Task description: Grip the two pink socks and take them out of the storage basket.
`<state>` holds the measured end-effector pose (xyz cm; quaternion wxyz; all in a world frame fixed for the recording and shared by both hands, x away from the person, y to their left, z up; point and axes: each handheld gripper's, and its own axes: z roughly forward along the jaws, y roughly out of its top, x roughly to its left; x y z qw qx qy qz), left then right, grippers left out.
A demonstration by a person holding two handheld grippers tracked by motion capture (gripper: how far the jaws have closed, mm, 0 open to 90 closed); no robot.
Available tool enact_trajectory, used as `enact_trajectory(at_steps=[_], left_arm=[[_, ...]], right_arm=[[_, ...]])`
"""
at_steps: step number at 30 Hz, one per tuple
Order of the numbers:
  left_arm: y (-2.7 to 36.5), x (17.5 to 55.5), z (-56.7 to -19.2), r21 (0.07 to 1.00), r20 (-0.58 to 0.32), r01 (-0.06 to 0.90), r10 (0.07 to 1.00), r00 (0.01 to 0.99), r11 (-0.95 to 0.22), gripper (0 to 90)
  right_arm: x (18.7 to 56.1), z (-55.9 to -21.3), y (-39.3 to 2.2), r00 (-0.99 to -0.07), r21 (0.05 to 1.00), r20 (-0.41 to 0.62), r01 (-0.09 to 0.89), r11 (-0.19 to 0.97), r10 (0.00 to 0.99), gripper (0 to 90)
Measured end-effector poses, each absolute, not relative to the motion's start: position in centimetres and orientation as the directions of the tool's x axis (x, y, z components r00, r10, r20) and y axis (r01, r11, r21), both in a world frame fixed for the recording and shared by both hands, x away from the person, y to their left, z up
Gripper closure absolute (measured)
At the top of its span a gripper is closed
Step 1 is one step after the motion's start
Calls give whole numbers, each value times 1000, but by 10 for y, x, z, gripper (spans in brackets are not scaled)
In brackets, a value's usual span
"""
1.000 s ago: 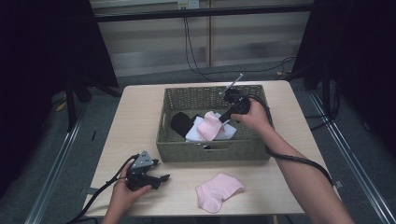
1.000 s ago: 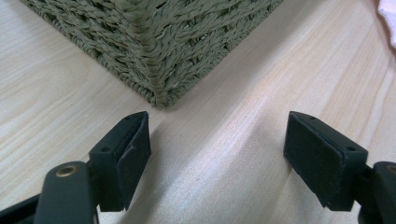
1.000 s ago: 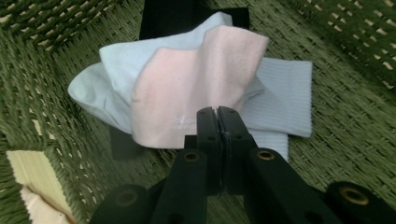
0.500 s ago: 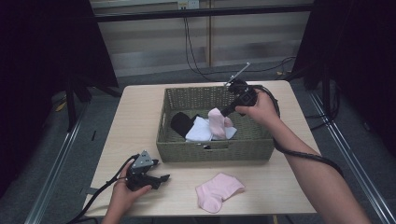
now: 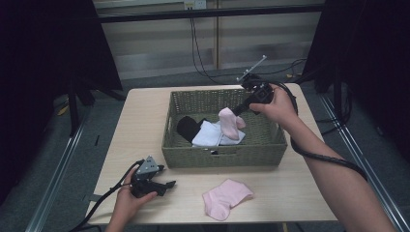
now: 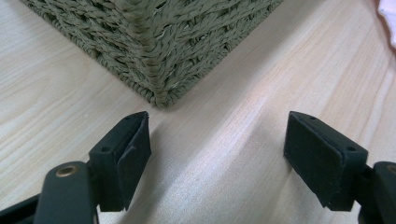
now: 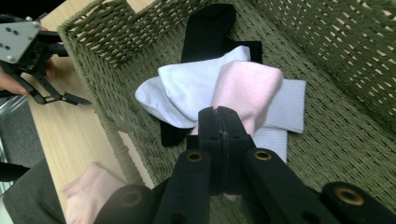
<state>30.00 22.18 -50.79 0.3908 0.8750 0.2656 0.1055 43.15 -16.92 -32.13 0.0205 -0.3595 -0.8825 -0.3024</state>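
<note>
My right gripper (image 5: 238,111) (image 7: 218,116) is shut on a pink sock (image 5: 228,123) (image 7: 247,88), which hangs lifted above the inside of the green wicker basket (image 5: 222,157) (image 7: 98,28). Under it in the basket lie a white sock (image 5: 208,134) (image 7: 187,86) and a black sock (image 5: 187,126) (image 7: 205,28). A second pink sock (image 5: 225,197) (image 7: 86,196) lies flat on the table in front of the basket. My left gripper (image 5: 167,185) (image 6: 217,154) rests low on the table at the front left, open and holding nothing, facing a corner of the basket (image 6: 159,42).
The light wooden table (image 5: 140,125) (image 6: 233,116) has bare room left of the basket and along the front edge. A black cable (image 5: 319,154) loops along the right forearm. Dark curtains and cables stand behind the table.
My right gripper has risen with the pink sock, lifting it off the pile in the basket. The left gripper has stayed in place.
</note>
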Motion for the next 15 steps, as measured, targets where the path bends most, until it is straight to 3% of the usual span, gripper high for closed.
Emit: enact_trajectory(at_steps=[15], left_arm=[[222, 300, -508, 740, -24, 383, 548, 836, -553, 226]], right_arm=[[418, -295, -180, -763, 543, 252, 620, 566, 595, 897]])
